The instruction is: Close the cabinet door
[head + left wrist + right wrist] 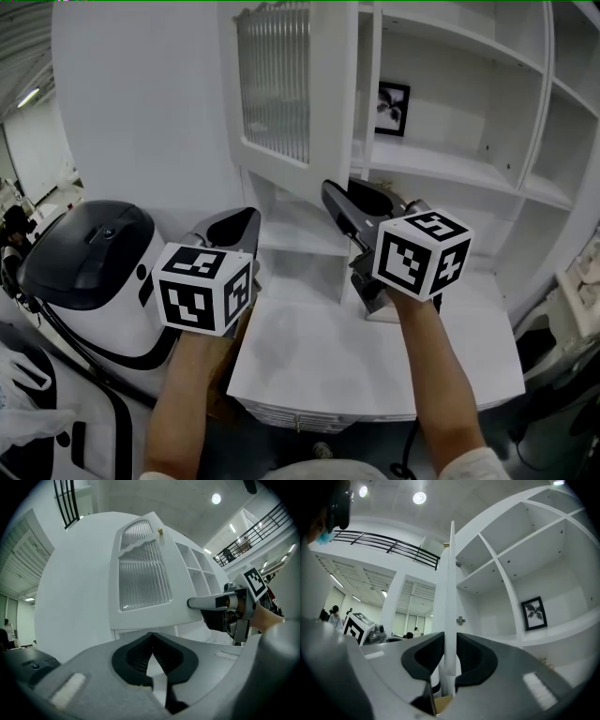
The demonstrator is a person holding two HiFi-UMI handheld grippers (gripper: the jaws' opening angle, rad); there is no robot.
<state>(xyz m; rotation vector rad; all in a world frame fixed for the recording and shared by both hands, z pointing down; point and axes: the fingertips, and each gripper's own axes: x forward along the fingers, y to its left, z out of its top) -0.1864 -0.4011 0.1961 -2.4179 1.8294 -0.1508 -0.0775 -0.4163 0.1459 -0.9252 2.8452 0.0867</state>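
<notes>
The white cabinet door (281, 84) with its ribbed glass pane stands swung out from the cabinet (450, 159). My right gripper (330, 192) reaches level to the door's lower free edge. In the right gripper view the thin door edge (451, 597) runs upright between the two pads, which close against it on both sides (450, 637). My left gripper (251, 217) is to the left, below and in front of the door's outer face (143, 581). Its jaws (151, 637) meet at the tips with nothing between them. The right gripper (192, 603) shows at the door's corner.
Open shelves fill the cabinet; a small framed picture (392, 108) leans at the back of one. A white counter top (375, 366) lies under both hands. A white and black rounded machine (94, 262) stands close on the left.
</notes>
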